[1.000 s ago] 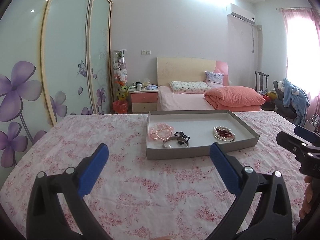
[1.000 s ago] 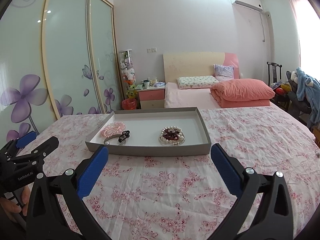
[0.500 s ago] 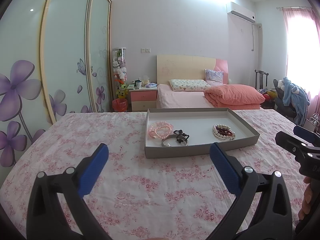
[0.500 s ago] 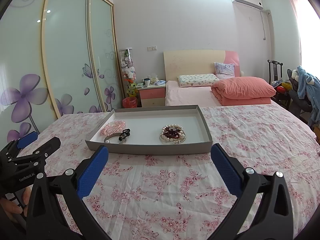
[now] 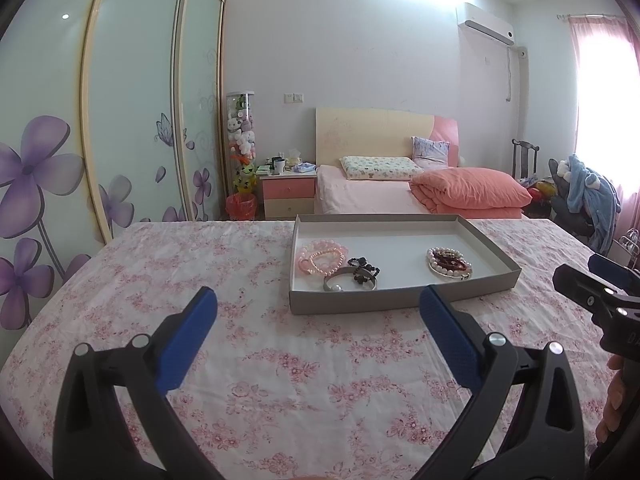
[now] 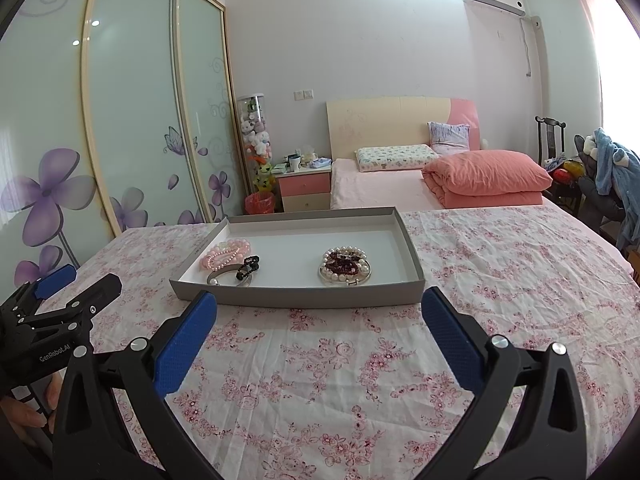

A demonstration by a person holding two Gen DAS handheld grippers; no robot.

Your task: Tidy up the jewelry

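Note:
A shallow grey tray (image 5: 400,300) (image 6: 296,300) lies on the pink floral bedspread. It holds pink bead bracelets (image 5: 320,258) (image 6: 226,254), a silver bangle with black beads (image 5: 354,276) (image 6: 240,272) and a pearl and dark red bracelet pile (image 5: 449,263) (image 6: 346,266). My left gripper (image 5: 318,312) is open and empty, short of the tray's near wall. My right gripper (image 6: 320,312) is open and empty, just before the tray. Each gripper shows at the edge of the other's view, the right one (image 5: 592,284) and the left one (image 6: 76,284).
The floral bedspread (image 5: 280,380) spreads all around the tray. Beyond are a second bed with an orange quilt (image 5: 468,194), a pink nightstand (image 5: 288,194), a red bin (image 5: 240,206), sliding wardrobe doors (image 5: 120,120) at left and a chair with blue clothing (image 5: 588,196) at right.
Both views have tilted up a little, so the tray sits slightly higher and farther. Both grippers stay open and the jewelry has not moved.

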